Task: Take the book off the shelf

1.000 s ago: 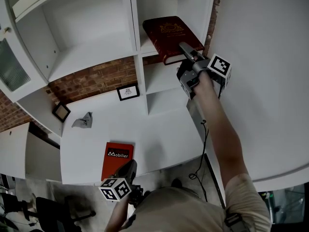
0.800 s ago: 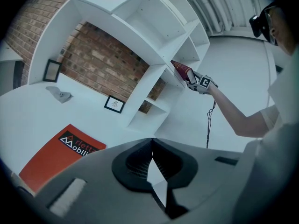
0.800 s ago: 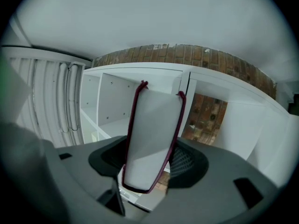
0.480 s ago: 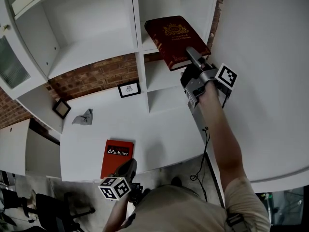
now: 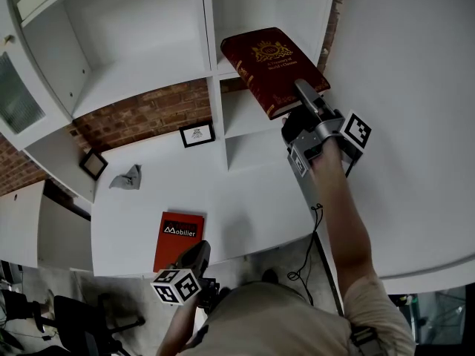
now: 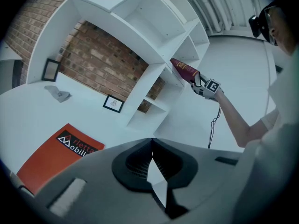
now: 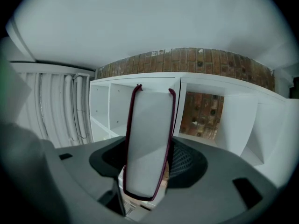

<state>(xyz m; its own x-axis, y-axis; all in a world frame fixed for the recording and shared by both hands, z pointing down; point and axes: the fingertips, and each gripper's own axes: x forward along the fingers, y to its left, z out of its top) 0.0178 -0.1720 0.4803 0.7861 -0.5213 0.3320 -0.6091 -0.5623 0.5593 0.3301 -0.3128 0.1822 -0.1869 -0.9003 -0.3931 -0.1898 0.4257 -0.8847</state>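
A thick dark red book with a gold crest sticks out of the white shelf, its near end past the compartment's front edge. My right gripper is shut on that near end, arm stretched upward. The right gripper view shows the book's pale page edge standing between the jaws of that gripper. The left gripper view catches the same book from afar. Low by the desk's front edge, my left gripper is shut with nothing in it, its tips touching.
An orange-red book lies flat on the white desk near my left gripper. A small framed picture, a second frame and a crumpled grey cloth sit near the brick wall. A cable hangs off the desk edge.
The right gripper has drawn back from the shelf with the red book, which now sticks further out of its compartment. The left gripper has stayed put.
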